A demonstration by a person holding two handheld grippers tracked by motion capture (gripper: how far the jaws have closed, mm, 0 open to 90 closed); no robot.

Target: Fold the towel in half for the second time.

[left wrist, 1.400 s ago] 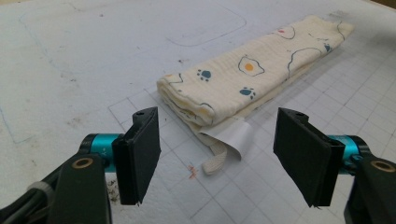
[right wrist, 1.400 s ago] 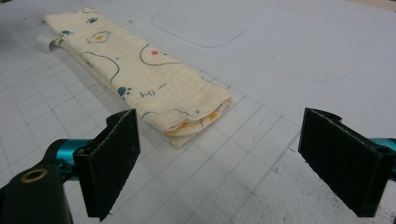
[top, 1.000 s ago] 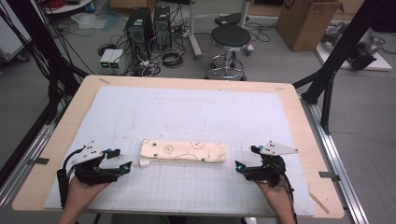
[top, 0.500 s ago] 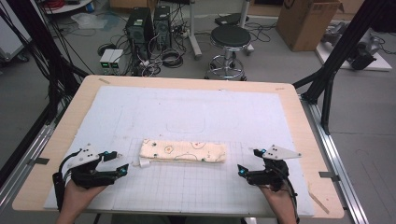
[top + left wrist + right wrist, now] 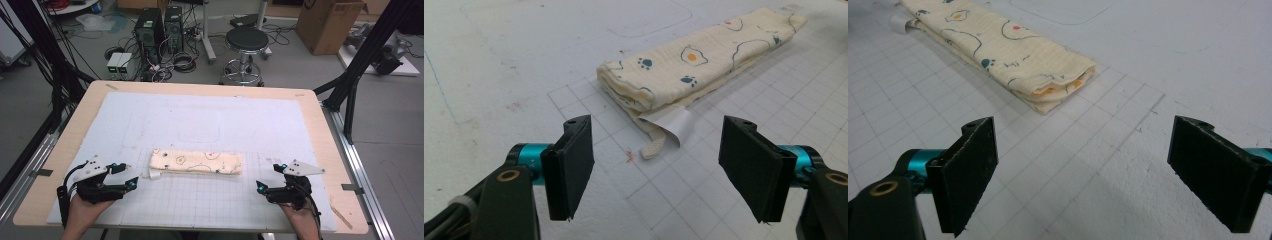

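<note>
The folded cloth [image 5: 196, 162] lies near the mat's [image 5: 210, 120] front edge, squarely between the left gripper [image 5: 127, 176] and right gripper [image 5: 265, 179], both spread empty, likely so each can take one end.

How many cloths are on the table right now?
1. A folded cloth with a printed pattern lies on the white mat, between the left gripper and right gripper, touching neither. Both grippers are open.

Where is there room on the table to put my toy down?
Big bare patch behind the folded cloth, up to the table's far edge. Smaller bare strip in front, between the left gripper and right gripper. Beside either cloth end, open fingers crowd it.
</note>
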